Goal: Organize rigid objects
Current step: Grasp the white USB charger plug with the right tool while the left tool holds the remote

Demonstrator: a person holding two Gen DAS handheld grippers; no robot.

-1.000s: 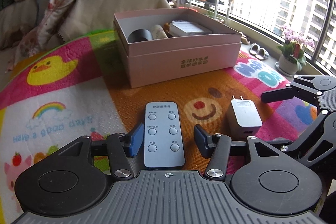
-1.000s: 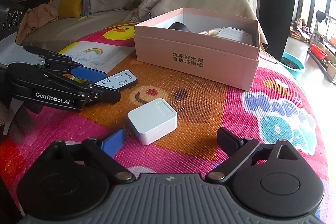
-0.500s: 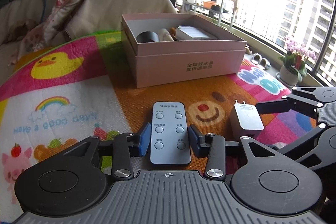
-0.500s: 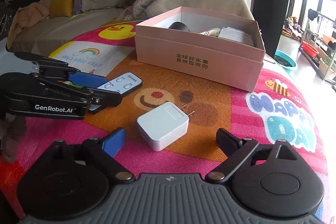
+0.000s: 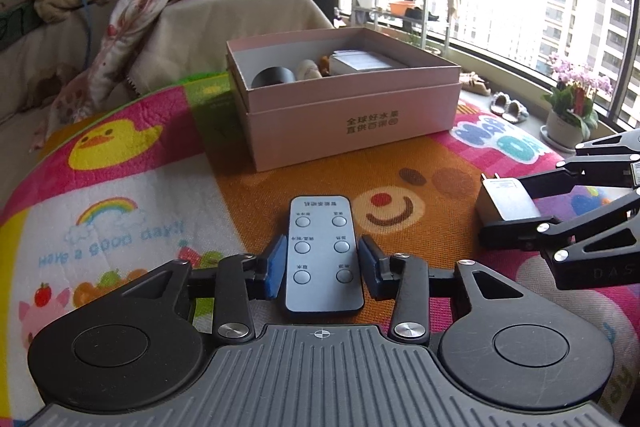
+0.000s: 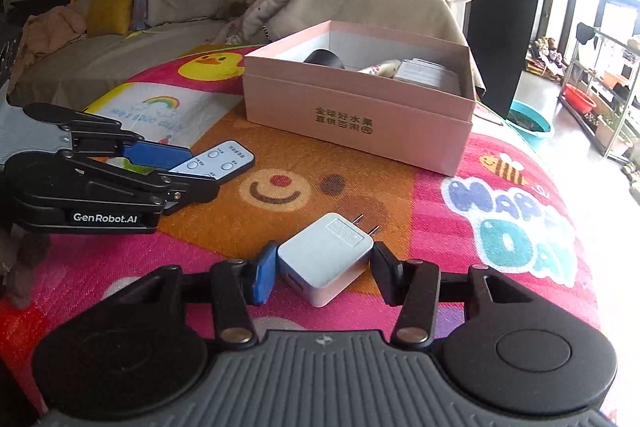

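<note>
Right claw [image 6: 324, 277]: a second ago its jaws stood wide to either side of the white cube-shaped plastic plug adapter [image 6: 326, 259]; they have now come in fully and the pads press its two flanks, so it is gripping the adapter. The adapter rests on the colourful cartoon-print play mat [image 6: 460, 223], prongs pointing away toward the box.

Left claw [image 5: 323, 269]: over the same second its jaws narrowed onto the slim grey rectangular remote control [image 5: 322, 253], and the blue pads now sit against its long edges, gripping it. The remote lies flat on the mat.

The open pink cardboard box [image 5: 352, 115] stands just beyond both items and already holds a dark cylinder, a pale object and a flat white pack.

Assessment: both loose items appear secured at once. What remains is lifting and depositing them in the box. The adapter is held across its corners, so it may twist on lifting.
</note>
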